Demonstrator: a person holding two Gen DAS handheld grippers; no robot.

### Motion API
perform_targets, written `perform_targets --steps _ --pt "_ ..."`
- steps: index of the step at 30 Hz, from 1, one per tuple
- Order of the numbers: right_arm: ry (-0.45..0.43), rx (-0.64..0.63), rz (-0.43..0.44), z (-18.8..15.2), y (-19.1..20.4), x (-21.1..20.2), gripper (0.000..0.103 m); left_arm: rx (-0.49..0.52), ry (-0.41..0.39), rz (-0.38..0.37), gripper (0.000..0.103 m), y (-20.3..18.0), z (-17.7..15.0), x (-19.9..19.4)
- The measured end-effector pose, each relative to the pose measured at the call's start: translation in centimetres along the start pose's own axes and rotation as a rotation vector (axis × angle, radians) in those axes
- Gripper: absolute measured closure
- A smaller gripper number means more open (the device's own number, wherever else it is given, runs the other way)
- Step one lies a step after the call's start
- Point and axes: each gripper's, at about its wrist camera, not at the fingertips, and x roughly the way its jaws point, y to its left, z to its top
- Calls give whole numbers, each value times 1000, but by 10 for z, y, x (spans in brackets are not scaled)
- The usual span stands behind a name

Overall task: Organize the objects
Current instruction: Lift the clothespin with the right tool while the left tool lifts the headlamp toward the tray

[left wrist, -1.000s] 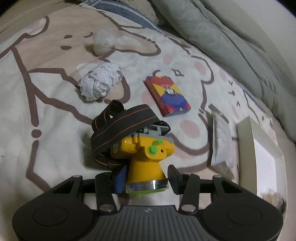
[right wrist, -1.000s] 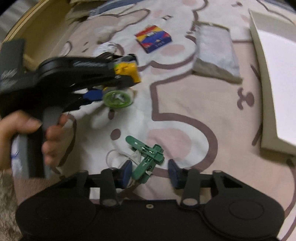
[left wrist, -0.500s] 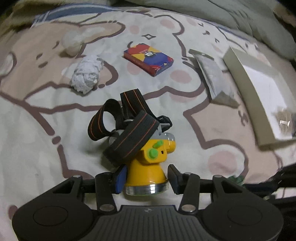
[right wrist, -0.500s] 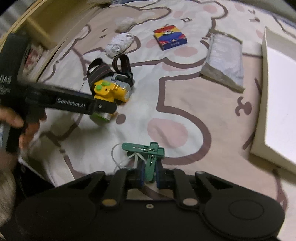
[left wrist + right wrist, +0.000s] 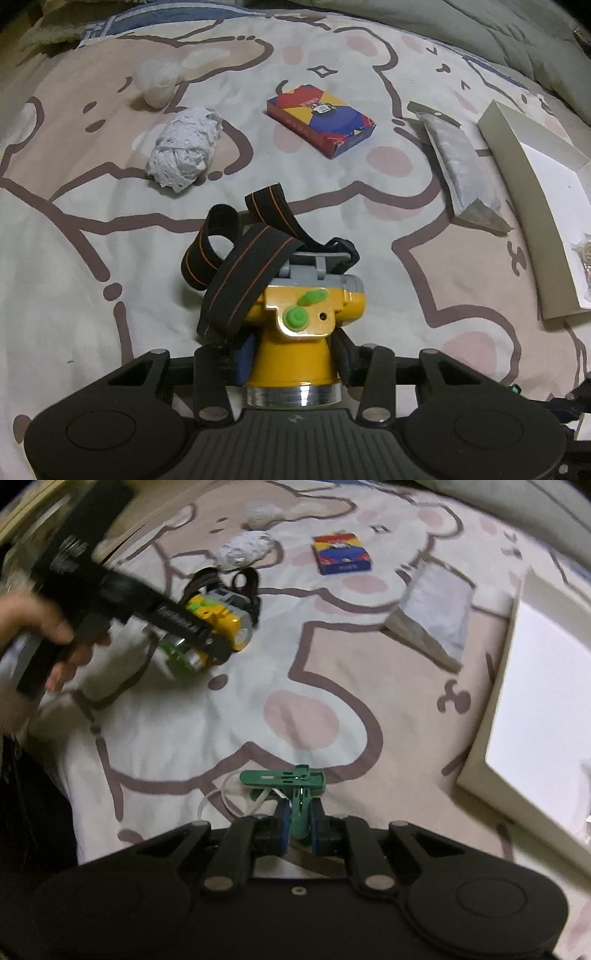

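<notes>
My left gripper [image 5: 293, 360] is shut on a yellow headlamp [image 5: 303, 332] with a black elastic strap and holds it above the bed; it also shows in the right wrist view [image 5: 218, 622]. My right gripper [image 5: 298, 825] is shut on a green plastic clip [image 5: 291, 790] with a white cord hanging from it, lifted over the sheet. A shallow white box [image 5: 535, 709] lies at the right; it also shows in the left wrist view [image 5: 535, 206].
On the cartoon-print bedsheet lie a colourful card box [image 5: 321, 118], a white bundle of string [image 5: 184, 151], a crumpled clear wrap [image 5: 157, 83] and a grey foil pouch [image 5: 461, 166]. A grey duvet [image 5: 480, 29] is bunched at the far side.
The right gripper closed on the green clip and lifted it. The left gripper carried the headlamp up and turned toward the white box.
</notes>
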Motion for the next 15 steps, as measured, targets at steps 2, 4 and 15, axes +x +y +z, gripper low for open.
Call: perform_targets --steps 2,4,15 --pt "11 48 19 0 -4 3 80 -13 -3 -11 59 2 -1 -1" --pt "17 87 25 0 -8 7 75 -14 -6 -19 59 3 -2 -3" --pt "-29 49 -9 5 -5 4 86 -54 -94 -95 59 3 -8 -31"
